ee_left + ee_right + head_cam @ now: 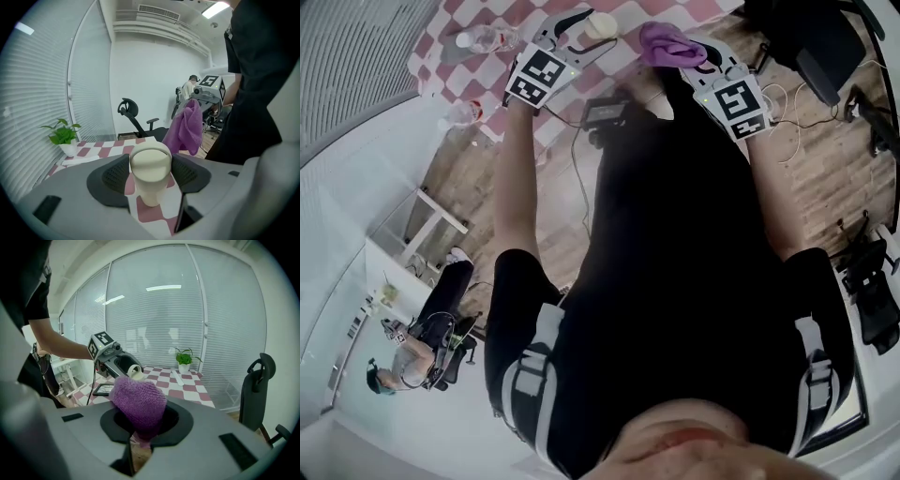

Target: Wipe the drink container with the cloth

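A cream drink cup with a lid stands on the red-and-white checkered table. It is between the jaws of my left gripper, whose pads sit close at the sides of its lid without squeezing it. The head view has the cup at the table's near edge, inside the left gripper. My right gripper is shut on a bunched purple cloth. It holds the cloth just right of the cup, clear of it. From the right gripper view the cup shows small, beyond the cloth.
Two water bottles lie on the table's left part, and a dark tablet-like device hangs near its edge. A potted plant stands at the far side. Office chairs stand around. A person sits far behind.
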A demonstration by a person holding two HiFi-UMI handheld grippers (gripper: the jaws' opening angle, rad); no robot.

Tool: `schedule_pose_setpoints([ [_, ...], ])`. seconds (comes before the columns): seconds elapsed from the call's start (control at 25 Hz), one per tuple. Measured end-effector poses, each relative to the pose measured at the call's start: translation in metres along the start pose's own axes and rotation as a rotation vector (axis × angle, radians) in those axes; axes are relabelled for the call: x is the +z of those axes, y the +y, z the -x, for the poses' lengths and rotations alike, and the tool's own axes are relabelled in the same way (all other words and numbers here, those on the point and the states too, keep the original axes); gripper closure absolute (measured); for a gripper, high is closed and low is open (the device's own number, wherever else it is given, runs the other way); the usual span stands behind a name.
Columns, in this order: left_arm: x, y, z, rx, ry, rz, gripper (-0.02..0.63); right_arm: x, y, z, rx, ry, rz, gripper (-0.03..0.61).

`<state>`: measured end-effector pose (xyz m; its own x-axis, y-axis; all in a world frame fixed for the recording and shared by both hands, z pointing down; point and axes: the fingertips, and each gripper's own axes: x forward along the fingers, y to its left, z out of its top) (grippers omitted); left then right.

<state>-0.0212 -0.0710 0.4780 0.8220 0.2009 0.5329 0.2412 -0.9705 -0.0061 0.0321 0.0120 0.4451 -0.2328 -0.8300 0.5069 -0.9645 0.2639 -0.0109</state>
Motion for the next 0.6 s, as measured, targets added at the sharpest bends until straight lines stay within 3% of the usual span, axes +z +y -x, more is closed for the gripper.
schedule_pose_setpoints([
  [0.36,0.001,0.003,-0.001,-0.026,0.009,-0.01,0.319,0.0,0.002,0.003,-0.062,-0.006,-0.025,0.514],
  [0.6,-0.001,0.021,-0.002,0.068,0.031,0.169,0.319,0.005,0.0,-0.001,-0.045,-0.018,-0.01,0.512],
])
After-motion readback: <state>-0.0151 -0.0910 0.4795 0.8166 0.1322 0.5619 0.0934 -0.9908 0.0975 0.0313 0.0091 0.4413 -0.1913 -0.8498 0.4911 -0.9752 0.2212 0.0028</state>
